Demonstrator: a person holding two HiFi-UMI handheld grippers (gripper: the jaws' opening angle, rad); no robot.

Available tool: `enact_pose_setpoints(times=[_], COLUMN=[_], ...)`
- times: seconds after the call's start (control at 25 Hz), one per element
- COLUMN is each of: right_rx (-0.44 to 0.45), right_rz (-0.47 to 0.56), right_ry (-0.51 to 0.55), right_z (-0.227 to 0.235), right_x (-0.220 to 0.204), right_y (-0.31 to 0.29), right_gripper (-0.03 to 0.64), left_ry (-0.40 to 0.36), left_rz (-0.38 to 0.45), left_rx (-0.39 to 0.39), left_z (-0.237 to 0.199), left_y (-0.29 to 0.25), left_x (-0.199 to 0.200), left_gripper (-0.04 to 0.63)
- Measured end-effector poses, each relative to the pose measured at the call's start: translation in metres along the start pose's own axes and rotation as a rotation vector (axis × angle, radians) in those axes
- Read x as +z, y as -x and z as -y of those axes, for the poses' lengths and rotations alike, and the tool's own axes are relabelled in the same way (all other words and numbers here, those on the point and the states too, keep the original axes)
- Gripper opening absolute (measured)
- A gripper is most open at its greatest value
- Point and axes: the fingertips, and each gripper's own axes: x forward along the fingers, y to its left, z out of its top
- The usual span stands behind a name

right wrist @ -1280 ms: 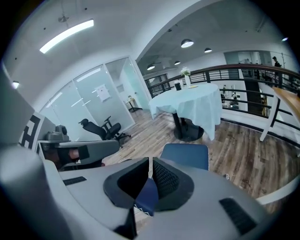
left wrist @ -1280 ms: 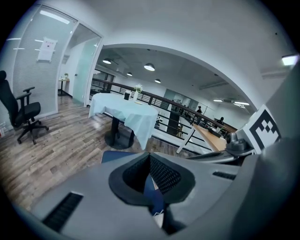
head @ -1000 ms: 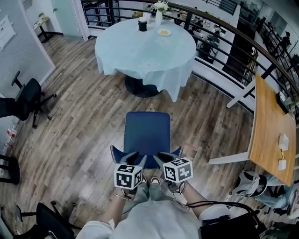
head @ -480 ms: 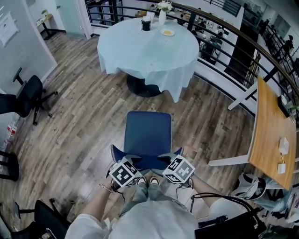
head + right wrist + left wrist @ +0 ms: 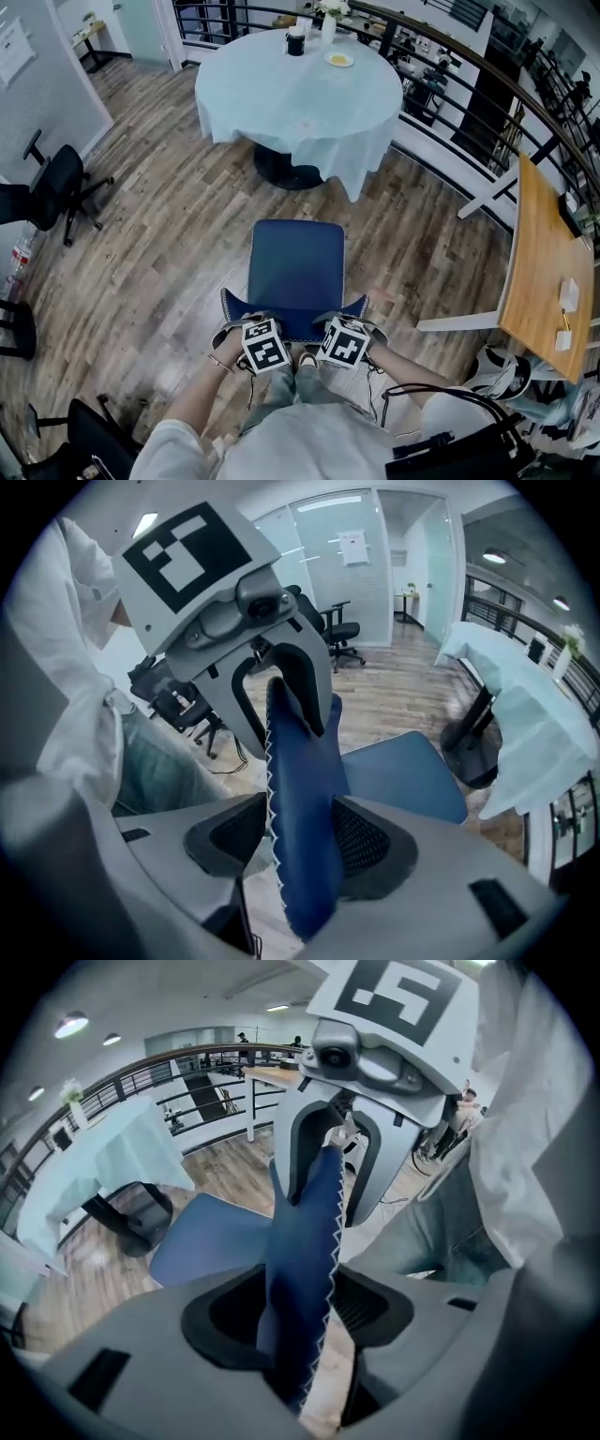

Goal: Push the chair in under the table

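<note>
Head view is showing the blue chair (image 5: 297,267) standing well short of the round table (image 5: 300,89). My left claw (image 5: 242,323) and right claw (image 5: 354,323) are straddling its padded backrest (image 5: 292,321), unclenched. I'm judging that top edge stiff, and the chair fairly light and likely sliding easily.

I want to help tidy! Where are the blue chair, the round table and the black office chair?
blue padded chair (image 5: 298,267): head view, seat middle.
round table with pale blue cloth (image 5: 281,94): head view, bare cloth top.
black office chair (image 5: 54,183): head view, its black padding.
</note>
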Motion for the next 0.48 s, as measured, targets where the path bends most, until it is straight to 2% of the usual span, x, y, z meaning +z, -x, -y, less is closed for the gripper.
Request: enact_pose_setpoints(times=[0.12,0.24,0.48], right_rx=[-0.002,0.018,0.072], right_rz=[-0.039,-0.066,-0.075], right_ry=[0.023,0.028,0.042], right_z=[0.003,0.004,0.006], right_x=[-0.003,-0.005,-0.007], right_y=[-0.011,-0.021,-0.027], right_gripper=[0.227,0.224,0.218], left_ry=[-0.01,-0.056,-0.091], left_rz=[-0.004,-0.035,-0.039], left_rx=[-0.017,-0.013,0.003], left_z=[-0.002,-0.002,-0.006], left_y=[-0.007,-0.018,-0.023], left_x=[-0.002,-0.006,-0.005], left_gripper=[0.216,0.215,0.17])
